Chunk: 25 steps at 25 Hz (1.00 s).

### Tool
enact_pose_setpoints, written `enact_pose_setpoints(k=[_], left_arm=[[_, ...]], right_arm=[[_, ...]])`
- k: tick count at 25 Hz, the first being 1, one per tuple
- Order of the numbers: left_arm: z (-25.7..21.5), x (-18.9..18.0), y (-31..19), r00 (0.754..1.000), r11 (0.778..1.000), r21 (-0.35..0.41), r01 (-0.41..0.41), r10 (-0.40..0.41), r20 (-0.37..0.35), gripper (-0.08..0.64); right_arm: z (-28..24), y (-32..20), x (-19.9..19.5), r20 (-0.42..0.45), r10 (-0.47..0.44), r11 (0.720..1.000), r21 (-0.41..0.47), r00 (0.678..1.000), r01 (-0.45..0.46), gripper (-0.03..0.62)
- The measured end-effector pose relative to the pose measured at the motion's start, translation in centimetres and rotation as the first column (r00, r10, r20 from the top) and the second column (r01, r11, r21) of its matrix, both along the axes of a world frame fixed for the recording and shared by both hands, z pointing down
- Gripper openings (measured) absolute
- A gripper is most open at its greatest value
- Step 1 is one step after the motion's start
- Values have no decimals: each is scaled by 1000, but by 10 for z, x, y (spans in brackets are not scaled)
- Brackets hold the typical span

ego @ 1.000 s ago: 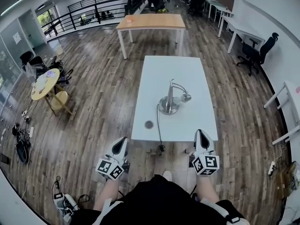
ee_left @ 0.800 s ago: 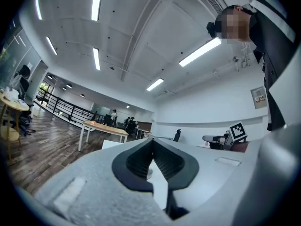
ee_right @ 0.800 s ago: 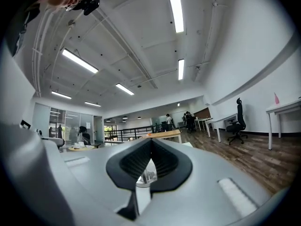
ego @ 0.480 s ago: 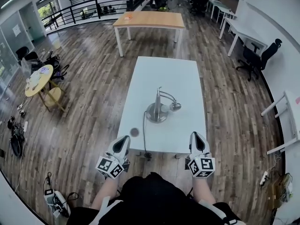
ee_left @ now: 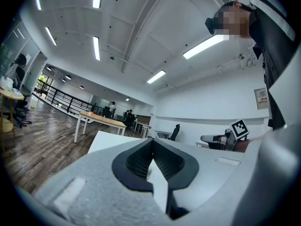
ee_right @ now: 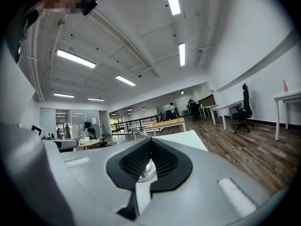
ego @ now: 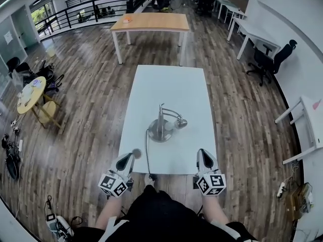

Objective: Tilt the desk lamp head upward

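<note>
The left gripper [ego: 128,159] has its jaws pressed fully together with nothing between them, and the right gripper [ego: 203,156] is likewise closed and empty. A second ago both were over the wooden floor [ego: 91,100], short of the bench [ego: 166,87]. Now both have come forward, and their tips reach over its near edge, the left at the near-left corner and the right at the near-right corner. The left tip is near a small dark round spot [ego: 136,153] in the bench top. Neither gripper touches anything. The desk lamp [ego: 160,130] stands on the near half of the bench, at about 1 o'clock from the left gripper and 11 o'clock from the right, closer to both than it was before. It rests on a round metal base, from which an upright stem rises, and a curved neck carries the lamp head [ego: 180,122] out toward 3 o'clock, low and close to the bench top. The lamp's pose looks the same as in the earlier frames. A dark cable [ego: 147,158] runs from the base toward 6 o'clock and drops over the near edge between the grippers. Beyond the bench, at 12 o'clock, stands a wooden table [ego: 149,21], and at 2 o'clock a black office chair [ego: 270,57] sits by a white desk.
</note>
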<state>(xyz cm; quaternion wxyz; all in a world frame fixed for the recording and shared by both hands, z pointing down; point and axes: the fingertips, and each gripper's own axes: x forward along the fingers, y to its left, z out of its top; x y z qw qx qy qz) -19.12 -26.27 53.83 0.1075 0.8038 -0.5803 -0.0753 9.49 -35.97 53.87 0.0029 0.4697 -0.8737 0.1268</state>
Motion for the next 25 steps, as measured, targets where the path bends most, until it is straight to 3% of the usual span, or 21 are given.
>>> enact_pose_setpoints(k=[5,11,15,25], left_arm=[[0,3,-51,998,998,27,-59,59,2,-2],[5,0,-94,993,992,32,-120,119,8,-1],[28,1,-110,986,986,-19,-164,164,19,0],[77,8,-138,957,947,-154,-281,288,30,0]], right_arm=[[-7,-31,-7,19,2,1000,-3,1000,-2,3],[8,-53,-51,58,-72,994,-73,996,77,3],[22,-65,-69,10,-106,990,-92,994,107,3],[44,-82,-88,44,-61,980,-186,997,68,3]])
